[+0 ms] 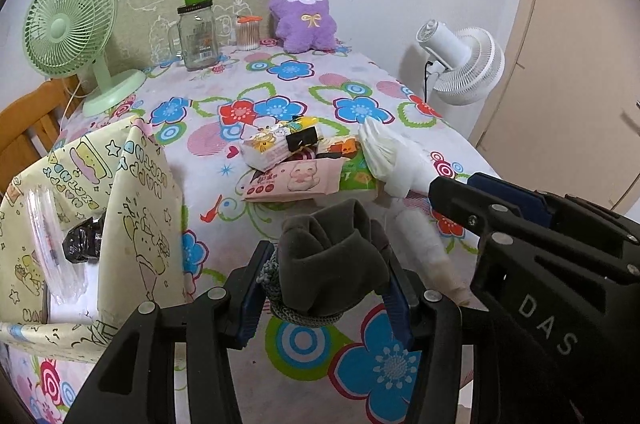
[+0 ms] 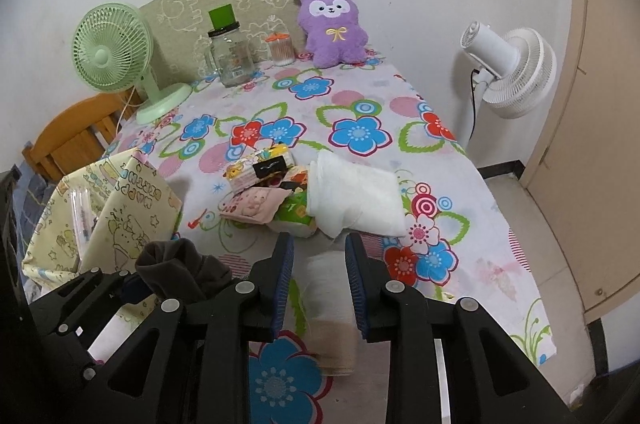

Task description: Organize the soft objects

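Low centre, the left gripper [image 1: 326, 288] pinches a bunched grey fleece sock [image 1: 332, 256] – soft, rope-cuffed; the right gripper [image 2: 318, 288] stands spread above a limp white sock [image 2: 330, 308].

Left gripper [image 1: 326, 298]: black plastic frame, blue pads, silver screws.
Right gripper [image 2: 319, 284]: same build; white "DAS" lettering.

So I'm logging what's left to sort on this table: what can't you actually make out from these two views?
- Yellow fabric bin: its contents, both views; its walls and a clear plastic sheet hide them.
- Pale sock: blurred in the right wrist view, between the right claw's open fingers.
- Tissue packs: lower ones covered by upper ones; print too small.
- Dark sock: underside hidden by the left claw gripping it.
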